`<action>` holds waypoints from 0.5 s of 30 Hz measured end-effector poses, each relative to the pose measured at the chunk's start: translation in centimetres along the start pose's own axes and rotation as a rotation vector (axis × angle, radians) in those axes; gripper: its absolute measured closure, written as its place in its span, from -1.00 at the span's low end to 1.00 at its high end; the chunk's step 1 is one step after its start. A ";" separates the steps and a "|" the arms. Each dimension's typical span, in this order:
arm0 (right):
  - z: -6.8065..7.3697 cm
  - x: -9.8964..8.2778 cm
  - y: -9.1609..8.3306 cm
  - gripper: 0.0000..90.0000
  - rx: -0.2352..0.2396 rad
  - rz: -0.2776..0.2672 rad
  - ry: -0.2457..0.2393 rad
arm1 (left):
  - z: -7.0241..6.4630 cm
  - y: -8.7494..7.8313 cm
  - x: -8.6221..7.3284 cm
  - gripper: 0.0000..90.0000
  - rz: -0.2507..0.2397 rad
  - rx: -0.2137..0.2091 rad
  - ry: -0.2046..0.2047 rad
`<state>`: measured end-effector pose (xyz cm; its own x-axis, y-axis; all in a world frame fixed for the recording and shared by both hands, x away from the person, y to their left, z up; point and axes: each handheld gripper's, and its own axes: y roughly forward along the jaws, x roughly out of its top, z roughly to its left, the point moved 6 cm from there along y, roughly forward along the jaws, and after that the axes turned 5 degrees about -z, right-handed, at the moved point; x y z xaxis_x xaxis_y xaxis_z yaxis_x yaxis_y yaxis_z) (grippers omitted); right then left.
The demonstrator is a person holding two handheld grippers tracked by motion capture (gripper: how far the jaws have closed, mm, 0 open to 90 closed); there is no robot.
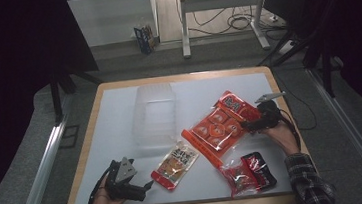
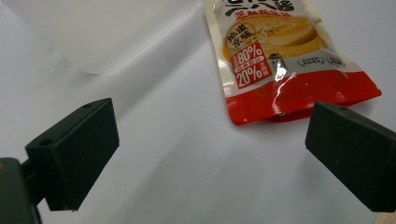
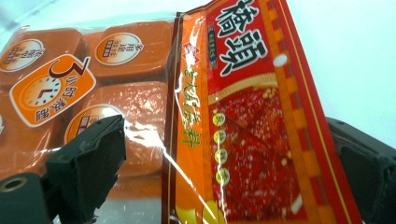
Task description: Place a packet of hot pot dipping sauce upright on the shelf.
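large orange packet (image 3: 196,121) lies between the right tool's (image 1: 249,124) spread jaws.

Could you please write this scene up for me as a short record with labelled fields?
surface: white sheet on a wooden table
right gripper: jaws on either side of the edge of the large orange seasoning pack; not clear whether they already pinch it
left gripper: open, empty, near the table's front left
yellow-and-red sachet: lies flat just ahead of the left gripper
small red-and-black packet: front right, untouched
clear plastic tray: empty, centre back
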<state>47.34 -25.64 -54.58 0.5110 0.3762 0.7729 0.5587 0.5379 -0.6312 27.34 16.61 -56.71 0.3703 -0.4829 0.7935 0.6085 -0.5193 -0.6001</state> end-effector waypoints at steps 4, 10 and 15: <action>-0.1 0.4 0.5 -0.80 -0.013 0.011 -0.007 | 0.0 0.0 0.0 -0.94 0.000 -0.001 0.000; -0.4 1.0 0.4 -0.37 -0.005 0.006 0.037 | -0.1 0.1 0.0 -0.94 0.003 -0.003 0.005; 0.7 1.4 0.2 -0.10 0.096 0.024 0.014 | -0.1 0.1 0.0 -0.94 0.005 -0.005 0.009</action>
<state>47.68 -24.50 -53.58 0.5328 0.3798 0.7562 0.4814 0.5989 -0.6399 27.31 16.52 -56.77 0.3673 -0.4919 0.7894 0.6034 -0.5199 -0.6047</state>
